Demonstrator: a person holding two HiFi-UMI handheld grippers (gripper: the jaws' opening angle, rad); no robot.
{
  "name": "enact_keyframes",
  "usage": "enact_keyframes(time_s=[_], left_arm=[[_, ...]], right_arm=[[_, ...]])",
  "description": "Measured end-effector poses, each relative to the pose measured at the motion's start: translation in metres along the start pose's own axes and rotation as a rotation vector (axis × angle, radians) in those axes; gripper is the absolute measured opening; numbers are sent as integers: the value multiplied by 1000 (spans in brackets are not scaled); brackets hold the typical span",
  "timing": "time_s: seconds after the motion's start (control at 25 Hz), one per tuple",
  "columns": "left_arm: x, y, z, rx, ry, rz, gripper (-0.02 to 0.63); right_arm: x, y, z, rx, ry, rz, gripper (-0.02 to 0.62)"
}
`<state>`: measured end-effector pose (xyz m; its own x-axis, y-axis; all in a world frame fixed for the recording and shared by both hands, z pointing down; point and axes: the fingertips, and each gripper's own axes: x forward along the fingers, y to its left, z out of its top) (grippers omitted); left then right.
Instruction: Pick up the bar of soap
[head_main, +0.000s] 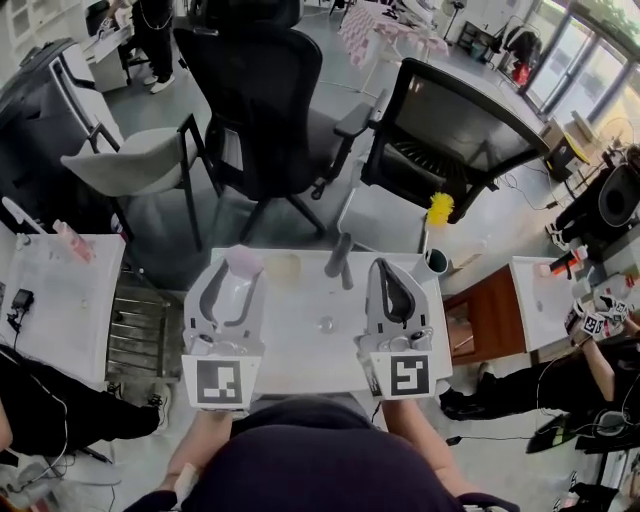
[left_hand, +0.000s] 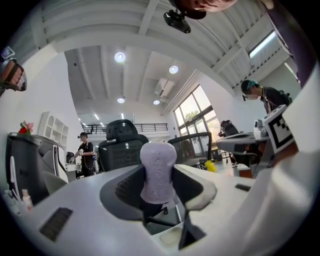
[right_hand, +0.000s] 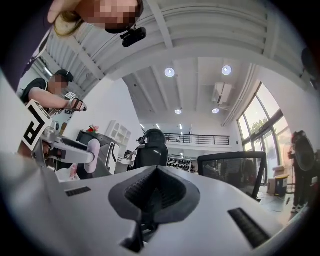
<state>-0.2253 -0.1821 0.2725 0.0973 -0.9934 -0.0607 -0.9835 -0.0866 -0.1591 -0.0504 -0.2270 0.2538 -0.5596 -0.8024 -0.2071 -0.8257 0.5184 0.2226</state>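
Observation:
A lavender bar of soap stands on end between the fingertips of my left gripper, which is shut on it above the far left part of the white table. In the left gripper view the soap fills the gap between the jaws of that gripper, which points out over the room. My right gripper hovers over the table's right side, shut with nothing in it. The right gripper view shows its pads pressed together, and the soap far off to the left.
On the table lie a pale round dish, a dark grey object and a small round piece. A cup with a yellow brush stands at the far right corner. Black office chairs stand beyond the table.

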Motion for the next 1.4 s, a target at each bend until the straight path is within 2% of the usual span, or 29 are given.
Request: enact_keyframes(time_s=[0.24, 0.44, 1.16, 1.4], left_arm=[[-4, 1, 6, 20, -22, 3, 178], [-3, 0, 6, 4, -21, 6, 177], [4, -3, -8, 10, 1, -39, 176], [15, -2, -19, -17, 20, -45, 178]], right_arm=[[1, 6, 8, 8, -18, 14, 15], [2, 11, 13, 7, -16, 33, 15], [4, 23, -4, 9, 16, 46, 15], [14, 23, -11, 7, 27, 54, 15]])
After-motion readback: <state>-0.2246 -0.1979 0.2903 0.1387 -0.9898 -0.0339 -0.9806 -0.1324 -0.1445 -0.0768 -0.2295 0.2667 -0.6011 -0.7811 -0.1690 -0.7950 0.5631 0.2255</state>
